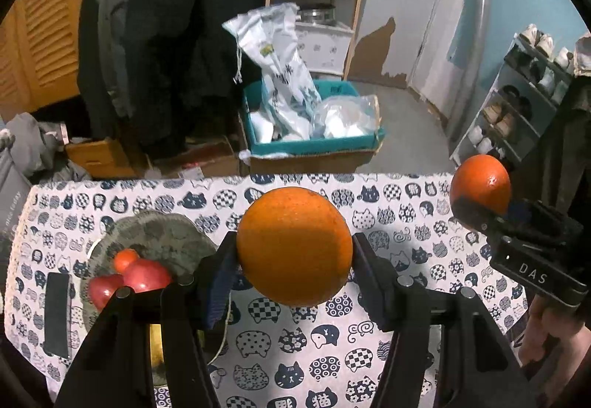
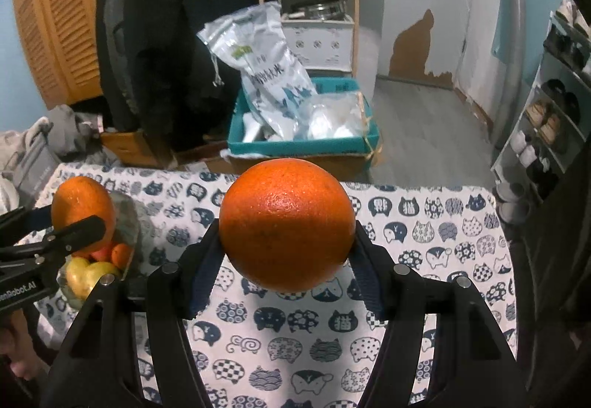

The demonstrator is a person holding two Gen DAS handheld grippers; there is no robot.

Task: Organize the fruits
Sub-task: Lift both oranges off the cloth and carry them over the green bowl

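Orange fruit in both grippers. The left gripper [image 1: 294,252] clamps one orange [image 1: 294,247] between its pads, held clear above the cat-print tablecloth [image 1: 369,352]. The right gripper [image 2: 286,234] clamps a second orange [image 2: 286,225] the same way, also off the cloth. A grey plate [image 1: 162,238] sits on the table to the left, holding red fruit [image 1: 142,275], a small orange fruit [image 2: 122,254] and yellow fruit [image 2: 86,275]. A dark flat object [image 1: 58,313] lies beside the plate.
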